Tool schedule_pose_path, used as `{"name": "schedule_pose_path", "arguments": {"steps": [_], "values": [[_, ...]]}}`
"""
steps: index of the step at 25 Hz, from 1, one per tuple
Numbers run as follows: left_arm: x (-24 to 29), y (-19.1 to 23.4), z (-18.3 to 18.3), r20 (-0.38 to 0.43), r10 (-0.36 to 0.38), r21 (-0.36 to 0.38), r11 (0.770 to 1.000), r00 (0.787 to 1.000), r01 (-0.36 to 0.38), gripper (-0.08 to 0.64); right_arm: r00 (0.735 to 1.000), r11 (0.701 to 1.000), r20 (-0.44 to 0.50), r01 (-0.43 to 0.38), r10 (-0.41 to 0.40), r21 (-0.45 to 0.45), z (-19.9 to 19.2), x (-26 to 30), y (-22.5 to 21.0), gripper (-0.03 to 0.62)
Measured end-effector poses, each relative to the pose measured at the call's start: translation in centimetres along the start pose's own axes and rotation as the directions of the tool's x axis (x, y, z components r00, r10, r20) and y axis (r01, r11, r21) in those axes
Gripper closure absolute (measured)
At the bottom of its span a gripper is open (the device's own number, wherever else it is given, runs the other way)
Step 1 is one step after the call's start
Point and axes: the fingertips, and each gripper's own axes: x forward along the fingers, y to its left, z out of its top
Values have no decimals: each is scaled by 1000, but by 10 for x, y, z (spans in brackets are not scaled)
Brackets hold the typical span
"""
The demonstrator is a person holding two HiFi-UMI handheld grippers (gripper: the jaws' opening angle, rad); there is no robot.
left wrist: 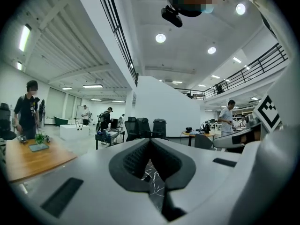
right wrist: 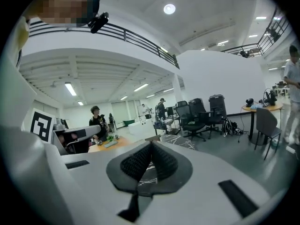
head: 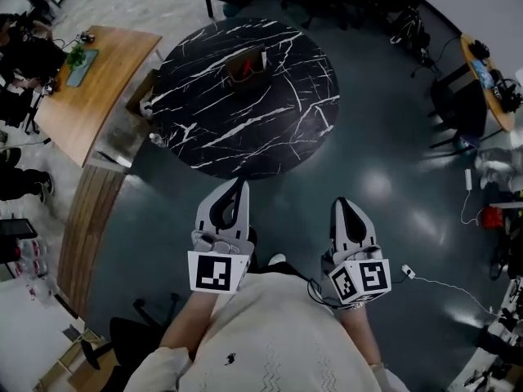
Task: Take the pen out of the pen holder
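A small brown pen holder [head: 247, 65] stands on the far part of a round black marble table [head: 270, 129]. Something red and dark shows in the holder, too small to make out. My left gripper [head: 239, 186] and right gripper [head: 342, 206] are held low in front of my body, short of the table's near edge and well apart from the holder. In the left gripper view the left gripper [left wrist: 150, 142] is shut with nothing in it. The right gripper [right wrist: 151, 145] is likewise shut and empty in the right gripper view. A strip of marble table [left wrist: 153, 173] shows past the left jaws.
A wooden desk [head: 91, 88] with a green tray stands left of the table, and a person [left wrist: 25, 108] stands by it. Black office chairs [left wrist: 141, 128] stand beyond the table. A dark chair [head: 458, 96] and floor cables [head: 458, 286] are on the right.
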Motion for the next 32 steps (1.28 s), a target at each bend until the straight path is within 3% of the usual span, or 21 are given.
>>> {"name": "schedule_pose_path", "arguments": {"steps": [7,10,15,24,32], "values": [[60,73,13,7,-73,16,997,997,73,549,998,999,30,47,-46,-24,33,88,27,574],[75,97,25,37,-55,-23,998,998,56,549,999,998,9,41,-41,-39,41,114,35,574],[97,126,17,9,-23,-32,999,1000,23,549,1000,999,-15,0,-1,-54,49,166,38,574],[159,155,8,-12,100,-14,995,995,-100,551,990,990,-78,-123,118,-67,60,264,12,574],[232,171,0,-65,229,-47,971,971,-232,551,958,966,-215,-220,187,-137,70,376,-37,574]]}}
